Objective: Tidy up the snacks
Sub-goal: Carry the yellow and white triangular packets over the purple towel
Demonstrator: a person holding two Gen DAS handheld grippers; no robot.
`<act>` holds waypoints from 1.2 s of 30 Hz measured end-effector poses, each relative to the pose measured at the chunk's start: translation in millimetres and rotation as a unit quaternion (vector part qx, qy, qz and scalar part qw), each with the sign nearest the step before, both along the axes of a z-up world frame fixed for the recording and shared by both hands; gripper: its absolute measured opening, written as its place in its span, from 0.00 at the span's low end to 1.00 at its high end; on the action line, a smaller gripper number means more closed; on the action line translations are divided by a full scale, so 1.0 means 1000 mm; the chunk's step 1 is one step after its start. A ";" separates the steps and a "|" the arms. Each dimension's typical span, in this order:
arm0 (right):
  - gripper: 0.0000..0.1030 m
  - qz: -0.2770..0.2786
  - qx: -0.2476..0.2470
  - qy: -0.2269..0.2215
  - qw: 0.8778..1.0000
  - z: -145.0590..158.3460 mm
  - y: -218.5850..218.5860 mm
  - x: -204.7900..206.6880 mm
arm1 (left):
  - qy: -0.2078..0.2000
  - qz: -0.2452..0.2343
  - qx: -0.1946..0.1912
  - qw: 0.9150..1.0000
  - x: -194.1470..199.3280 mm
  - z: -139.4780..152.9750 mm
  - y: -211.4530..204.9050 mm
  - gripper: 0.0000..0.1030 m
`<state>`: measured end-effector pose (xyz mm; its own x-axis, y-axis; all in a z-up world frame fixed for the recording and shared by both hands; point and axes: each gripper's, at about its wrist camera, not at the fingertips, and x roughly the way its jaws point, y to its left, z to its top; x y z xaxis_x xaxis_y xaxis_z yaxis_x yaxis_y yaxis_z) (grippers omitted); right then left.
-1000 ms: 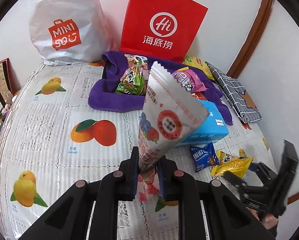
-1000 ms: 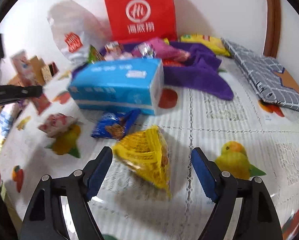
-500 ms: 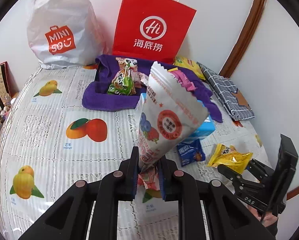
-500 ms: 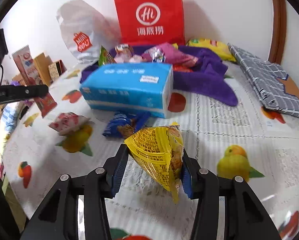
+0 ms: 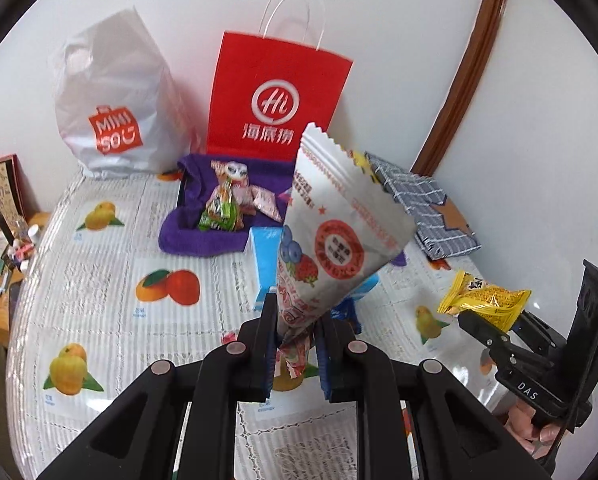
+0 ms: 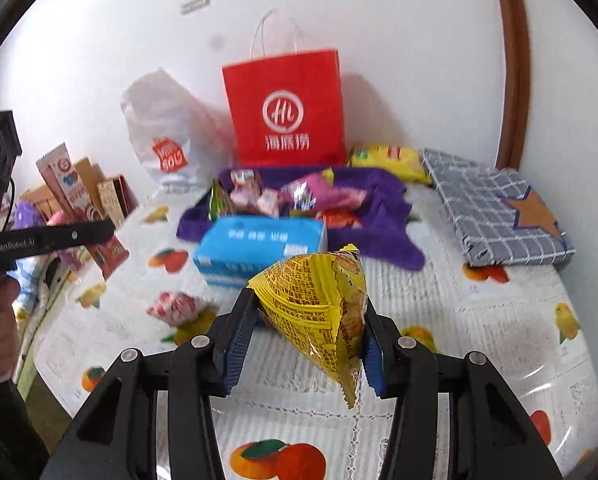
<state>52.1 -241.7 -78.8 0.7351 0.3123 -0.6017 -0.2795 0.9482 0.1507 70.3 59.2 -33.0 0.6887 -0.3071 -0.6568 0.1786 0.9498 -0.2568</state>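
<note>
Yellow packet: we hold a puffy yellow foil snack packet [image 6: 319,312] in the right tool [image 6: 305,344], clear above the table, its pointed sealed end hanging down.
White packet: a flat white snack packet with a berry picture [image 5: 335,232] stands up from the left tool [image 5: 295,344], pinched at its crimped bottom seal.
Right tool: jaws have just been closing and now press the yellow packet's two sides, still fairly wide because of the air inside.
Left tool: narrow, clamped tight on the thin seal.
Handling: we judge both packets light, crinkly and slippery; the yellow one is air-filled with brittle contents, so a hard squeeze could crush them; seals are the safest hold.
Destination: we take the purple cloth-lined tray [image 6: 379,204], already holding snacks, at the far middle of the table, as the likely place.
Between: a blue tissue pack [image 6: 259,244] lies just near of the tray; a small pink-white packet [image 6: 175,308] lies to its left.
Table: white lace cloth with fruit prints [image 6: 479,340].
Beyond: red paper bag [image 6: 287,112] and white plastic bag [image 5: 115,96] against the wall.
</note>
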 end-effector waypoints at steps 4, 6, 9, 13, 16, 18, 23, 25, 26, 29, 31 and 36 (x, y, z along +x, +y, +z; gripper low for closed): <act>0.47 -0.003 0.007 -0.015 1.000 0.018 -0.002 -0.002 | -0.012 0.002 -0.001 1.000 -0.005 0.015 0.000 0.16; 0.47 -0.001 0.010 -0.018 1.000 0.024 -0.002 0.000 | -0.015 0.002 -0.002 1.000 -0.006 0.022 -0.001 0.16; 0.47 0.004 0.016 -0.023 1.000 0.032 -0.004 0.006 | -0.024 0.009 0.003 1.000 -0.007 0.032 -0.002 0.16; 0.47 0.012 0.023 -0.023 0.999 0.037 -0.005 0.016 | -0.029 0.017 0.008 0.999 -0.004 0.042 -0.005 0.16; 0.47 0.017 0.027 -0.025 0.999 0.042 -0.005 0.026 | -0.029 0.027 0.011 0.999 0.003 0.050 -0.007 0.16; 0.47 0.019 0.036 -0.023 0.999 0.047 -0.007 0.033 | -0.027 0.029 0.012 0.999 0.008 0.054 -0.008 0.16; 0.47 0.016 0.034 -0.023 0.999 0.057 -0.010 0.055 | -0.031 0.036 0.020 0.999 0.020 0.066 -0.014 0.16; 0.47 0.011 0.030 -0.022 0.999 0.061 -0.012 0.067 | -0.032 0.039 0.021 0.999 0.025 0.069 -0.015 0.16; 0.47 0.008 0.029 -0.021 0.999 0.063 -0.013 0.071 | -0.030 0.041 0.020 0.999 0.028 0.069 -0.016 0.16; 0.47 0.000 0.032 -0.019 0.999 0.070 -0.016 0.085 | -0.025 0.039 0.019 0.999 0.037 0.072 -0.015 0.16; 0.47 -0.004 0.034 -0.021 0.999 0.075 -0.018 0.092 | -0.024 0.036 0.020 0.999 0.044 0.074 -0.016 0.16; 0.47 -0.017 0.033 -0.023 0.999 0.091 -0.016 0.112 | -0.020 0.016 0.024 0.999 0.066 0.078 -0.015 0.16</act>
